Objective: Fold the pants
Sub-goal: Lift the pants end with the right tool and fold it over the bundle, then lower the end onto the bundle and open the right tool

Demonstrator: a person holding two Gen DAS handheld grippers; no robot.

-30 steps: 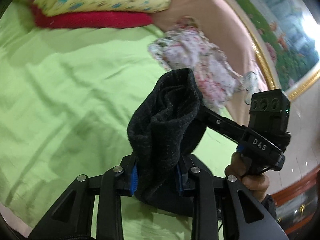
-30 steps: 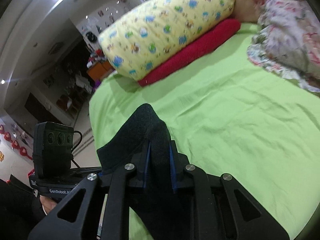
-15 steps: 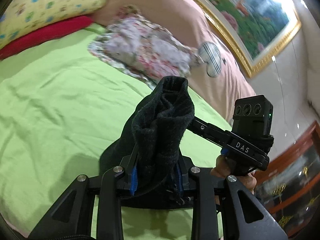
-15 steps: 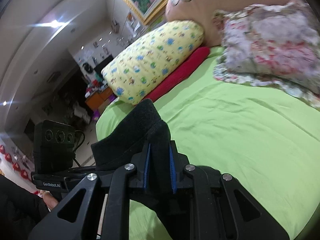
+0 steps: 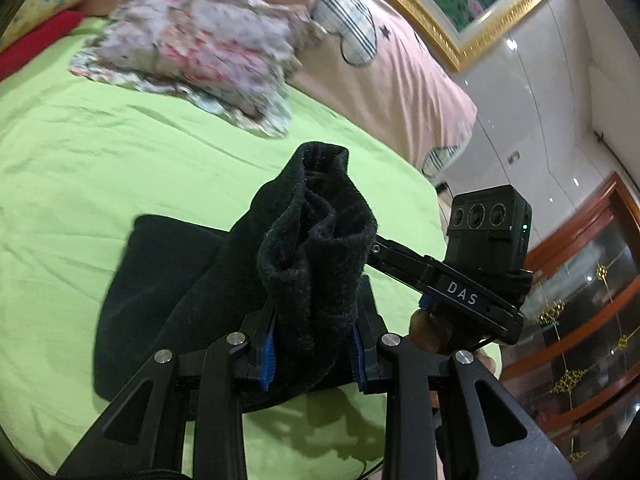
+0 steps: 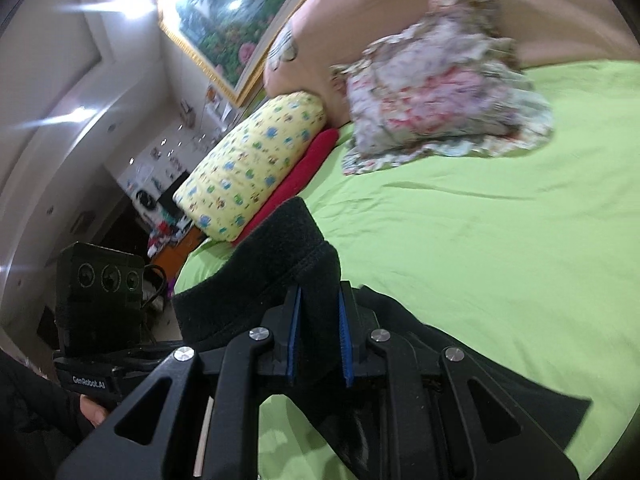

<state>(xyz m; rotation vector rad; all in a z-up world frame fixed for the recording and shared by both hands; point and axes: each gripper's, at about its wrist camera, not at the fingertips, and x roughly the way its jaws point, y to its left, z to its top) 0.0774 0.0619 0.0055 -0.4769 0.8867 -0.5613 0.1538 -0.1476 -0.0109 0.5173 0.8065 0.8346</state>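
The black pants (image 5: 168,280) lie partly on the green bed sheet (image 5: 120,168), with one end lifted. My left gripper (image 5: 312,348) is shut on a bunched fold of the pants that sticks up between its blue pads. My right gripper (image 6: 320,336) is shut on another thick edge of the pants (image 6: 272,264), while more of the pants trail on the sheet to the lower right. The right gripper also shows in the left wrist view (image 5: 472,280), close on the right.
A floral bundle of cloth (image 5: 200,52) lies at the head of the bed by the pink headboard (image 5: 380,64). A yellow patterned pillow (image 6: 256,160) rests on a red pillow (image 6: 304,168). The bed edge and a wooden cabinet (image 5: 580,320) are to the right.
Both grippers have swung with the pants toward the head of the bed and lowered. More of the pants now rests on the sheet. Both grips are unchanged.
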